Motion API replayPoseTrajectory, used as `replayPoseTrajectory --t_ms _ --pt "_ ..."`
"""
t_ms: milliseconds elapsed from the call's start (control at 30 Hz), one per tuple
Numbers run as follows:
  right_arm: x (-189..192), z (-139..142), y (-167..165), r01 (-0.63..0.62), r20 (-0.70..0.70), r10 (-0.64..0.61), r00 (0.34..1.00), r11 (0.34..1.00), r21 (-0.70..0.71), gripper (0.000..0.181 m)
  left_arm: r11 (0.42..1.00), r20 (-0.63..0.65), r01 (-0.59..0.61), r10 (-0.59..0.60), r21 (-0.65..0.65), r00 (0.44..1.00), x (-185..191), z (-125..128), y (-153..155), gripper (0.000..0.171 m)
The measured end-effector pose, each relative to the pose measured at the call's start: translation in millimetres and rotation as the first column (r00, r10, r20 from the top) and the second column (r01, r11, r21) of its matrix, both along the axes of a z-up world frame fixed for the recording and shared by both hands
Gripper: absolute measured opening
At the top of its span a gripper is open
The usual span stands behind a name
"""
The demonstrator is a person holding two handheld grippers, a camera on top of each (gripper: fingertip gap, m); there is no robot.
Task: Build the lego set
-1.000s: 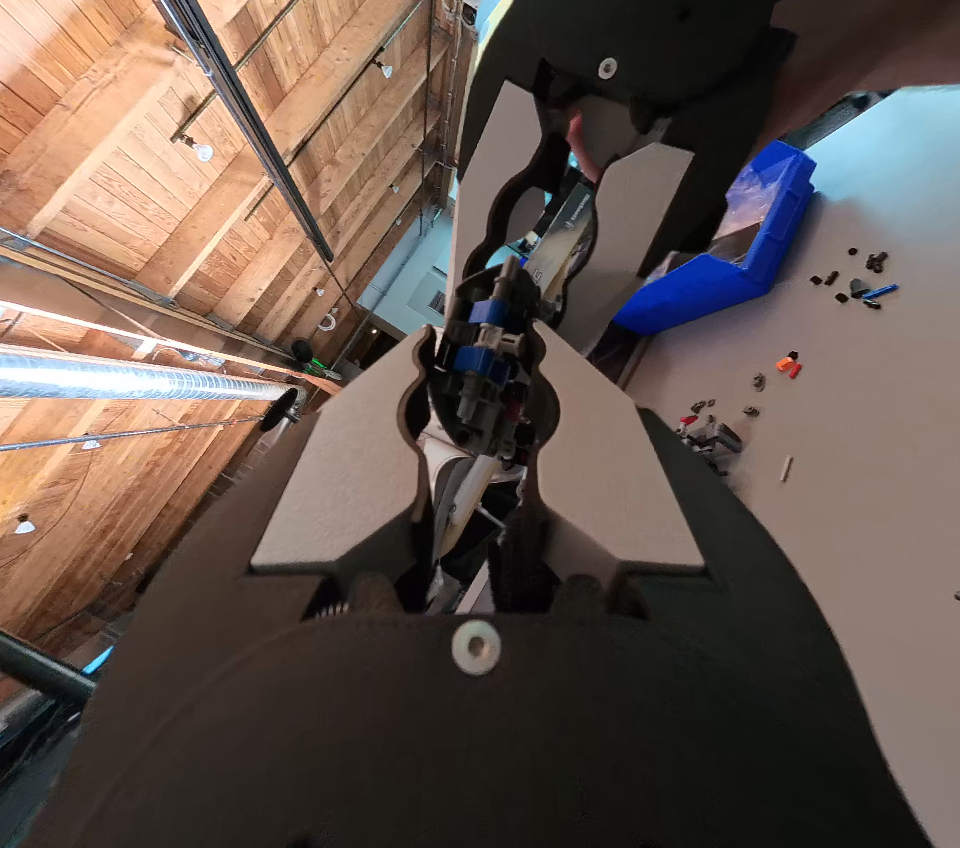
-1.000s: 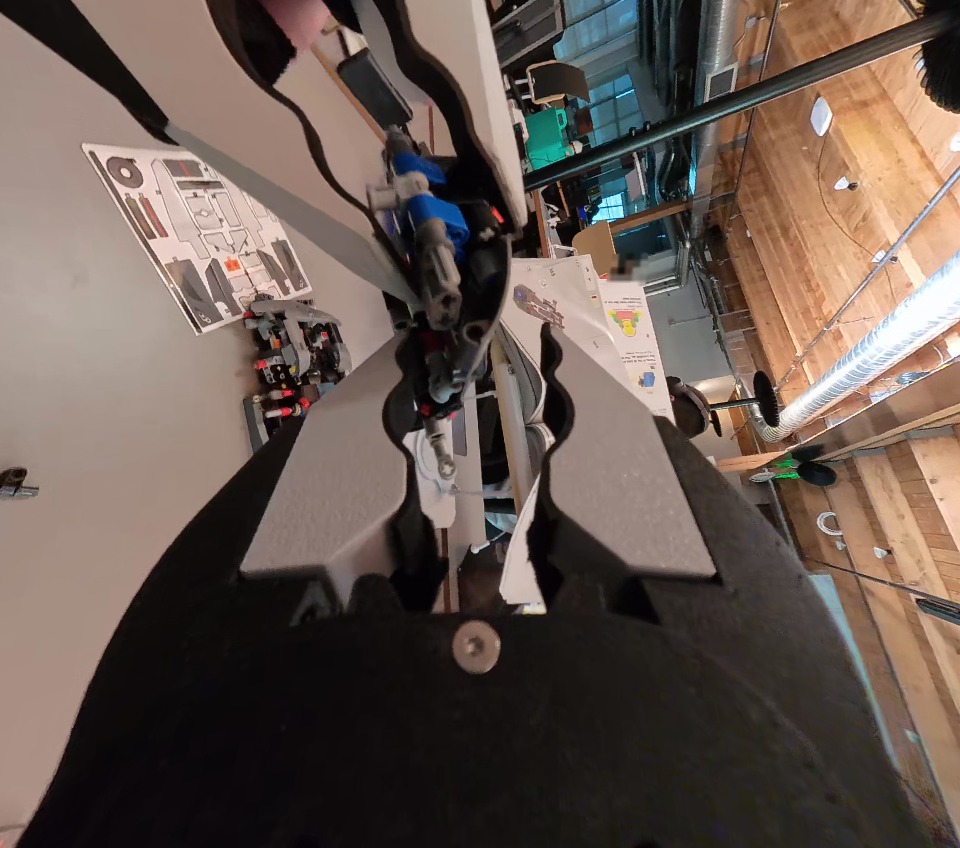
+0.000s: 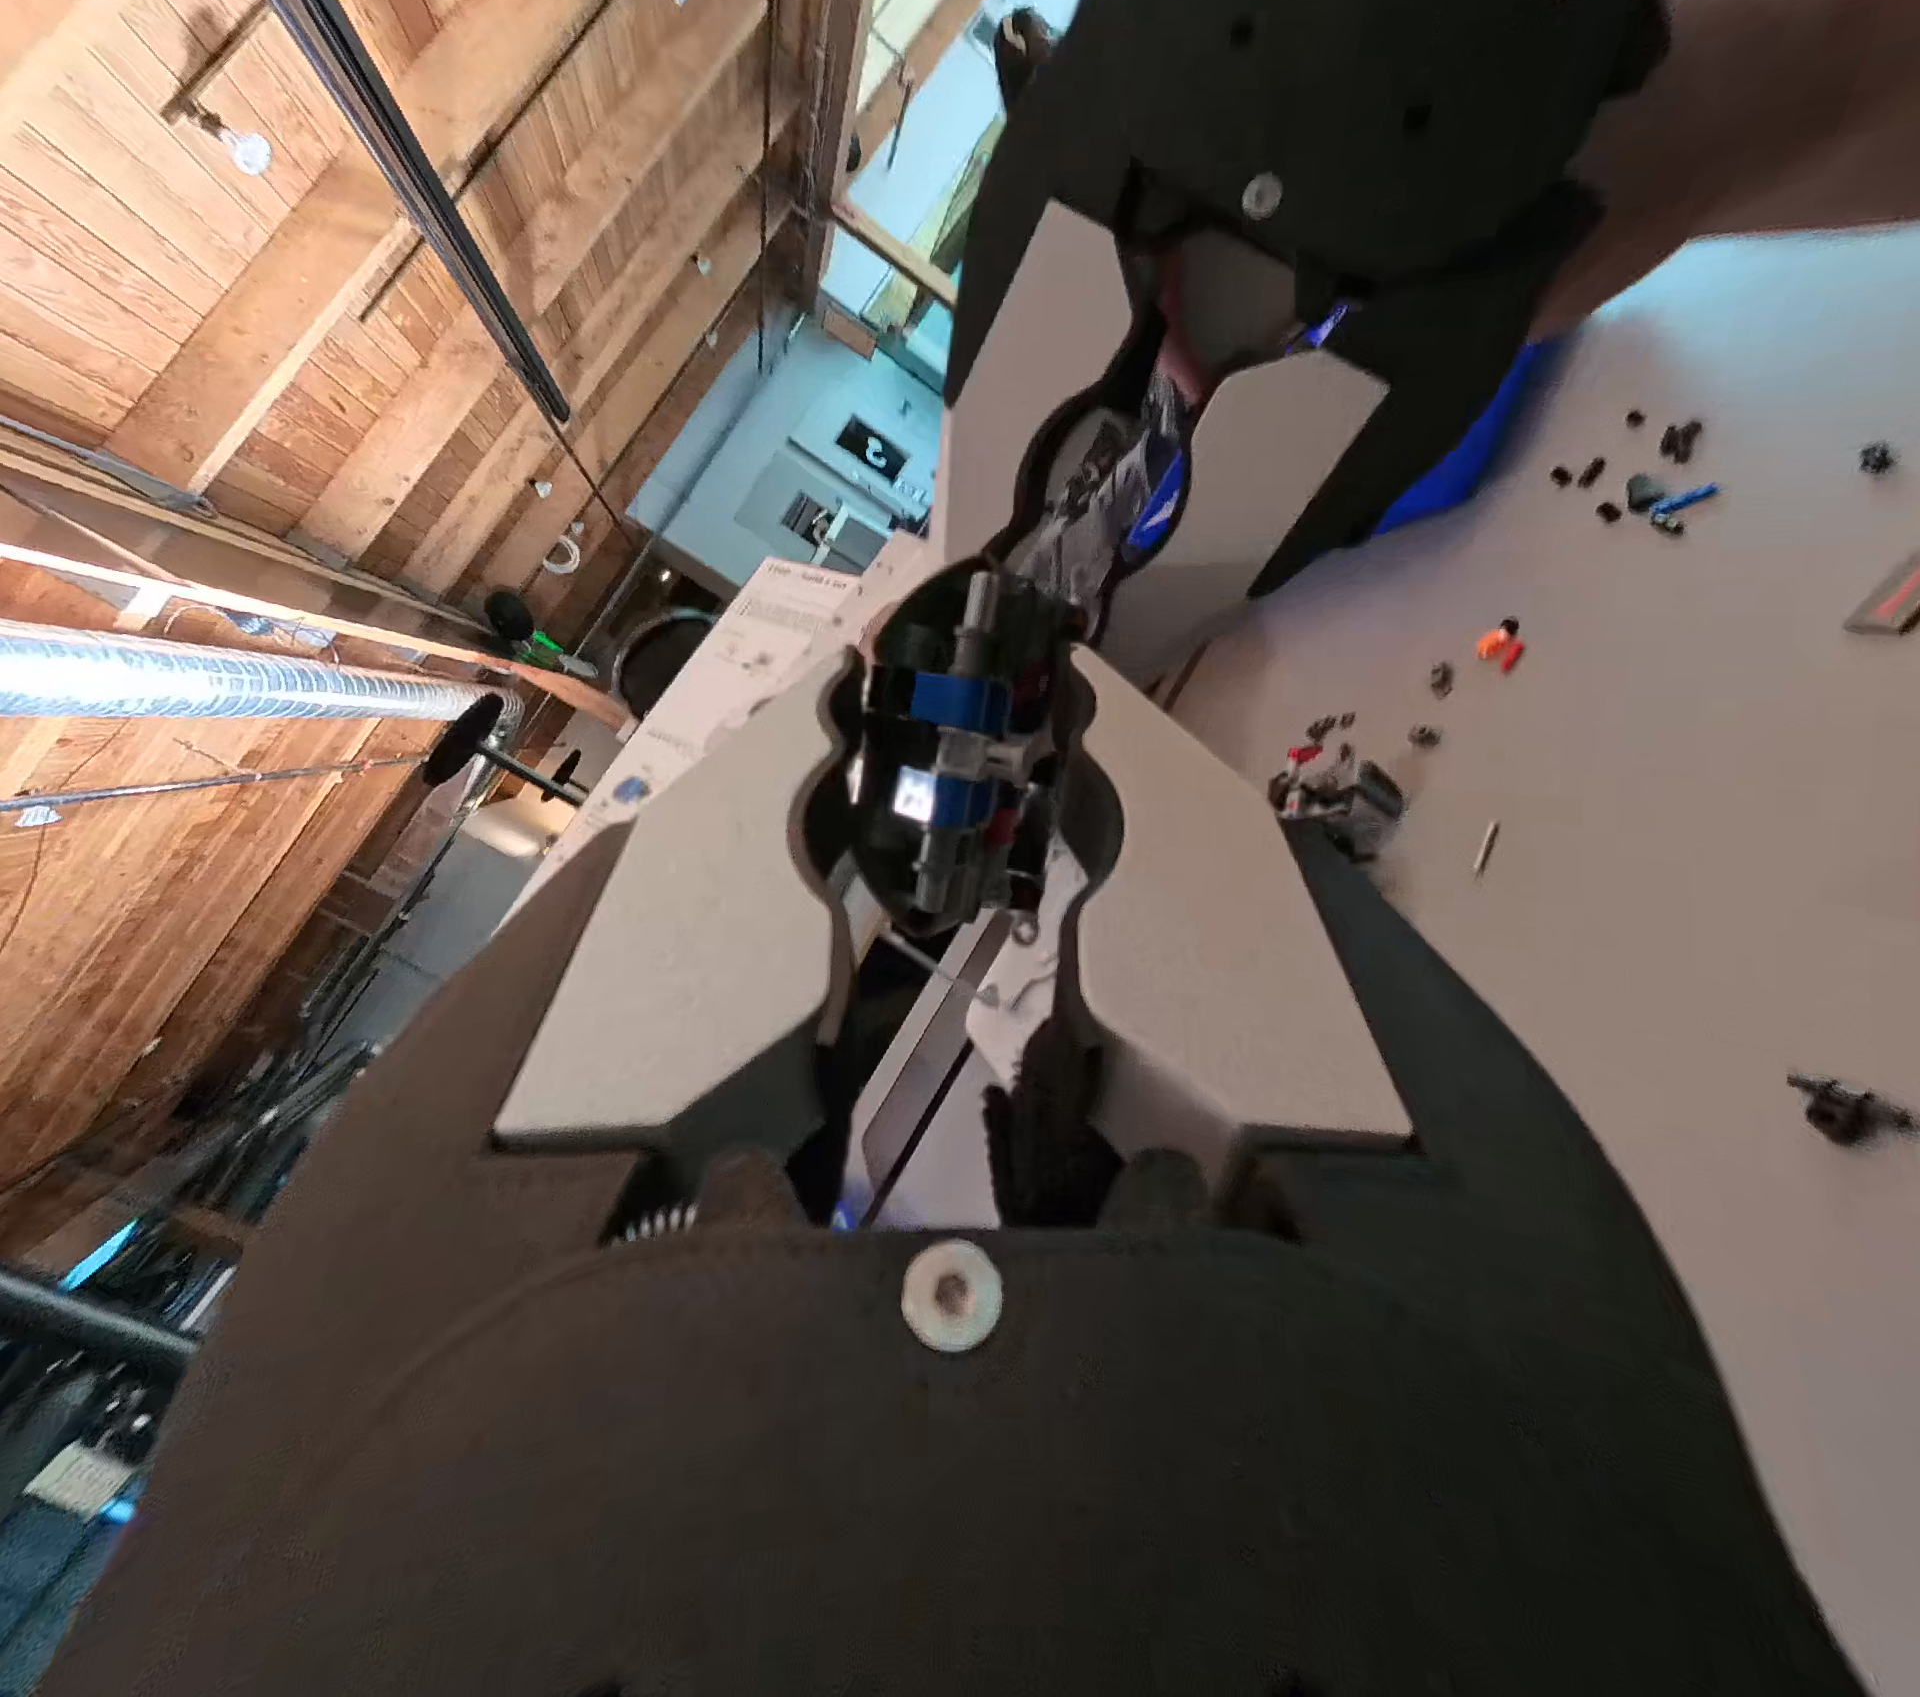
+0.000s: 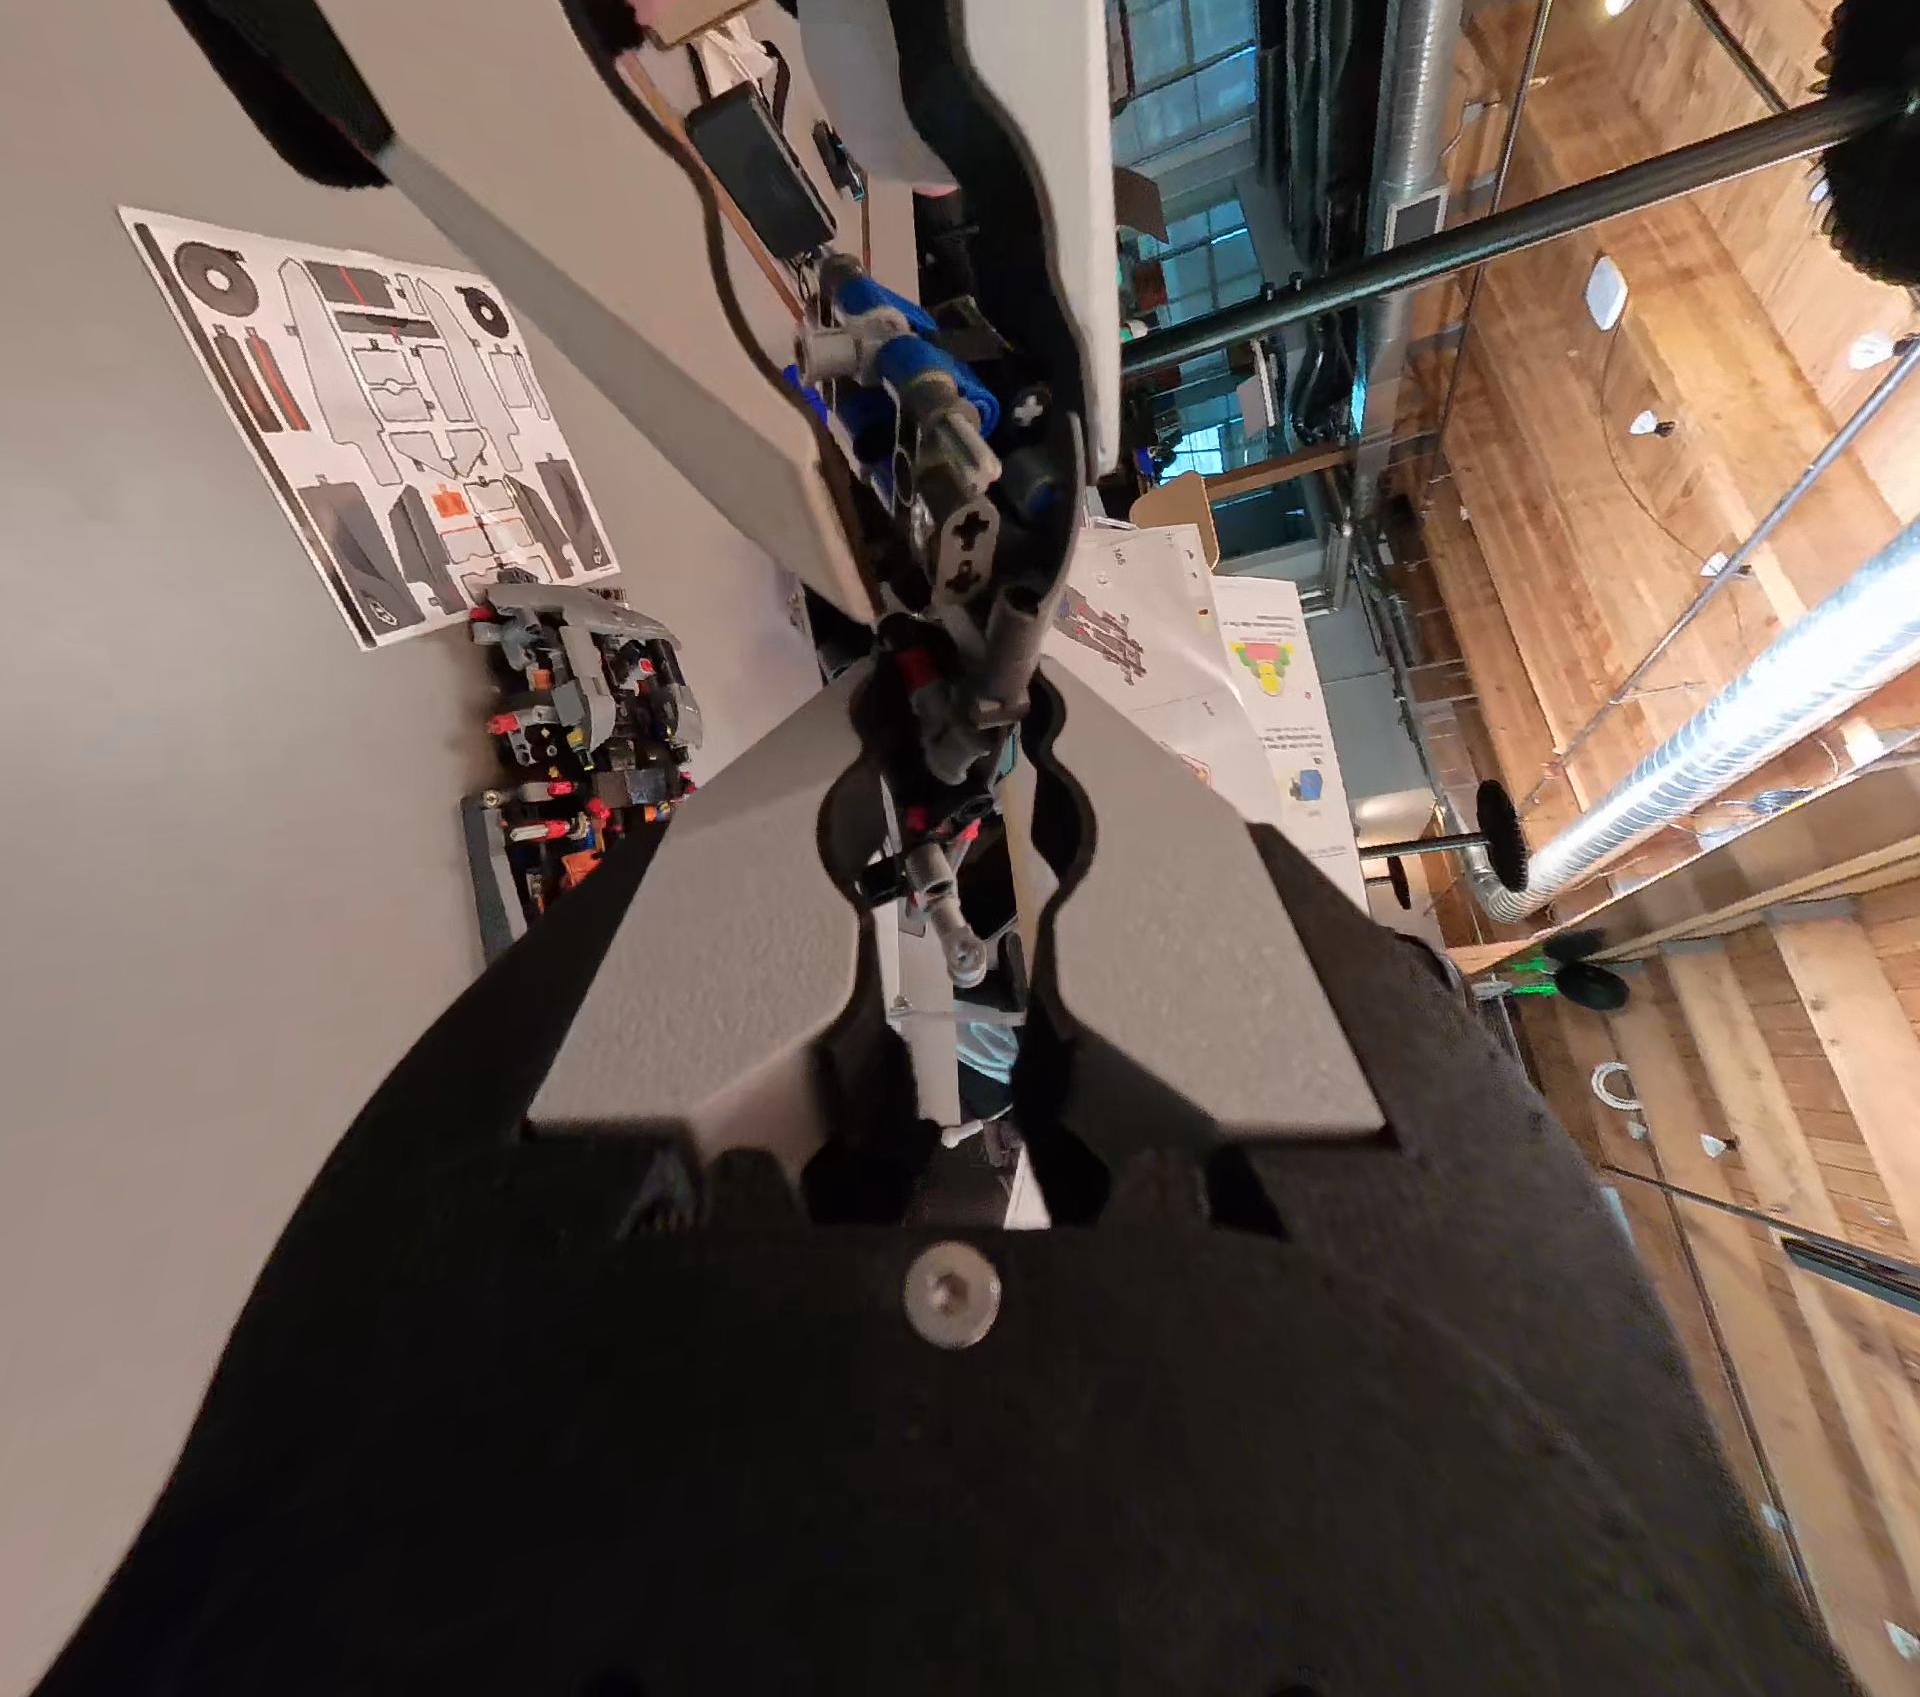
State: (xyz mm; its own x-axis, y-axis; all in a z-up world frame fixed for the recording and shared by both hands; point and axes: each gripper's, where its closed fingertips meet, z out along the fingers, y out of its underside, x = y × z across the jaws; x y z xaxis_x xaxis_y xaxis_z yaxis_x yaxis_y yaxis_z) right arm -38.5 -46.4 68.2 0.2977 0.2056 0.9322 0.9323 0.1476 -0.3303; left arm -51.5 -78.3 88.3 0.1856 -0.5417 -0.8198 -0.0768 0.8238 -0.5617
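A small lego sub-assembly (image 3: pixel 951 774) of black, blue and grey parts with red pins sits between my left gripper's (image 3: pixel 966 660) fingers, which are shut on it. My right gripper (image 3: pixel 1039 587) comes in from above, tip to tip with the left, held by a hand. In the right wrist view the same sub-assembly (image 4: pixel 951 525) spans both grippers. Its blue end is in the left gripper (image 4: pixel 966 525). Its grey end with a thin axle is pinched in my right gripper (image 4: pixel 951 691). Both grippers hold it in the air above the grey table (image 3: pixel 1714 868).
A partly built lego car (image 4: pixel 582 712) lies beside a sticker sheet (image 4: pixel 364 421). An open instruction booklet (image 4: pixel 1195 671) lies behind the grippers. A blue bin (image 3: pixel 1475 452), scattered small pieces (image 3: pixel 1631 484) and a small cluster of parts (image 3: pixel 1340 790) are on the table. The grippers are tip to tip, or close to it.
My right gripper's jaws have narrowed onto the grey end of the sub-assembly. Both grippers have shifted and turned a little, still tip to tip.
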Motion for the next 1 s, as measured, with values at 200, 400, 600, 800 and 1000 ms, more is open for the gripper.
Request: replayPoseTrajectory --t_ms 200,400,600,800,1000 --pt "-1.2 -2.7 2.6 -0.008 -0.020 0.008 1.000 1.000 0.017 0.021 1.000 0.034 -0.018 0.017 0.016 0.999 -1.3 -0.5 6.4 0.027" --pt "11.9 3.7 5.3 -0.043 -0.172 0.042 0.984 0.999 0.001 0.042 0.998 0.083 -0.039 0.035 0.044 0.996 -4.6 2.7 14.5 0.027" --pt "30.4 4.7 -0.9 -0.080 -0.325 0.072 0.943 0.997 -0.010 0.043 1.000 0.132 0.014 -0.010 -0.023 0.991 -10.3 10.6 22.0 0.026" --pt "32.9 -0.5 -1.4 -0.099 -0.352 0.078 0.933 0.994 -0.042 0.041 0.998 0.136 0.055 -0.051 -0.028 0.989 -9.1 12.8 19.2 0.026" --pt "19.0 -11.9 -0.8 -0.132 -0.294 0.109 0.950 0.990 -0.059 0.026 0.995 0.082 0.102 -0.101 -0.013 0.992 -0.2 3.5 4.6 0.026"
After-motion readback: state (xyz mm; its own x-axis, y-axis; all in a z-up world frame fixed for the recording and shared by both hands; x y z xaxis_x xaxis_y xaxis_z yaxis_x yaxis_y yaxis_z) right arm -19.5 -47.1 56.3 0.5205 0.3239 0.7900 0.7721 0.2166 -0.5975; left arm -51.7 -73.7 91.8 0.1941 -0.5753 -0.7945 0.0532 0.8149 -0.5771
